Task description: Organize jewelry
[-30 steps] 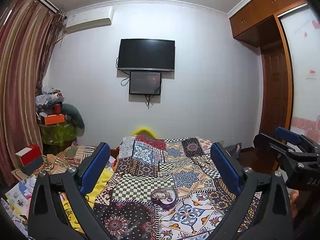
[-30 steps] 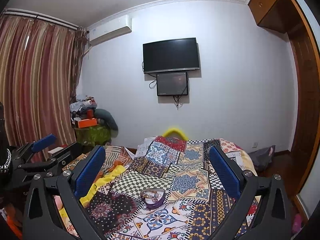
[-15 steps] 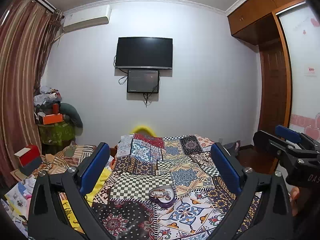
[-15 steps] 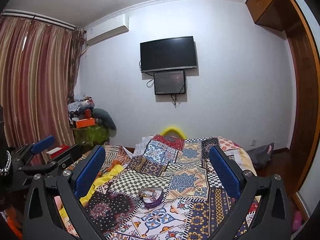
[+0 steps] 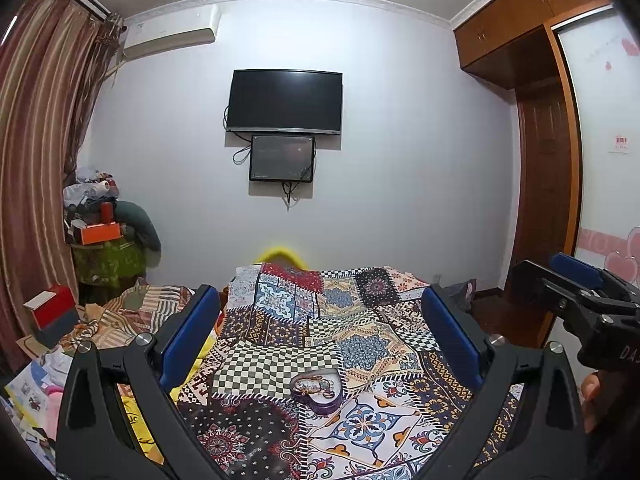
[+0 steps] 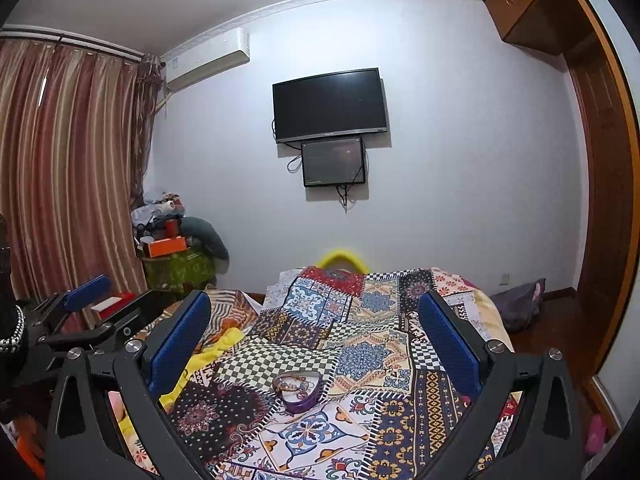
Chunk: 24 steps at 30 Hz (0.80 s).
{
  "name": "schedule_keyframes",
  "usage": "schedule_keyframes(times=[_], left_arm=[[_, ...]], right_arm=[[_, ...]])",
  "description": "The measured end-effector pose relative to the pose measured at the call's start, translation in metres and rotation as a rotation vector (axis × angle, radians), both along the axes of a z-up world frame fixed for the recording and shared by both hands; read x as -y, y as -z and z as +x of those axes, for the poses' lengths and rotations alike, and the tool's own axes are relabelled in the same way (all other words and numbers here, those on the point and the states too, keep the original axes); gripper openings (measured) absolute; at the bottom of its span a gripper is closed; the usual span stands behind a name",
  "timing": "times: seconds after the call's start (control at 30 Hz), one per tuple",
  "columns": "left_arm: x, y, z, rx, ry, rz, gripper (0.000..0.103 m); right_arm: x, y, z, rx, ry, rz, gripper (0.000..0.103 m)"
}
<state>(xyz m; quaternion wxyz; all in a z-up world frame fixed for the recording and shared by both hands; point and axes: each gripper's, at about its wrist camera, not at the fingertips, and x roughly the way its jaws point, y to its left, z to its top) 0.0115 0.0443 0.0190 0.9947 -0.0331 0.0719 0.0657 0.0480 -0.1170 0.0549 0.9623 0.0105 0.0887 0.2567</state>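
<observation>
Grippers: your left gripper point(image 5: 320, 340) and right gripper point(image 6: 316, 336) both gape wide, empty | box: heart-shaped jewelry box point(image 5: 317, 391) sits open on patchwork bedspread point(image 5: 360, 344), centred ahead between your fingers, untouched.

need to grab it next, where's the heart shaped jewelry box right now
In both wrist views the heart shaped jewelry box sits on the patchwork bedspread, centred ahead, beside the checkered patch.
</observation>
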Motion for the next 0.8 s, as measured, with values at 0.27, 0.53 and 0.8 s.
schedule_keyframes(times=[0.27,0.53,0.8], left_arm=[[-0.0012,0.0026,0.0001,-0.006,0.012,-0.003,0.101],[-0.0012,0.0038,0.0001,-0.005,0.015,-0.001,0.102],[-0.0036,0.0058,0.0029,-0.019,0.013,-0.002,0.102]], right_arm=[[0.0003,0.0003,-0.0014,0.002,0.004,-0.002,0.103],[0.0003,0.001,-0.0002,-0.002,0.002,-0.005,0.103],[-0.0008,0.0031,0.0024,-0.008,-0.001,-0.01,0.103]])
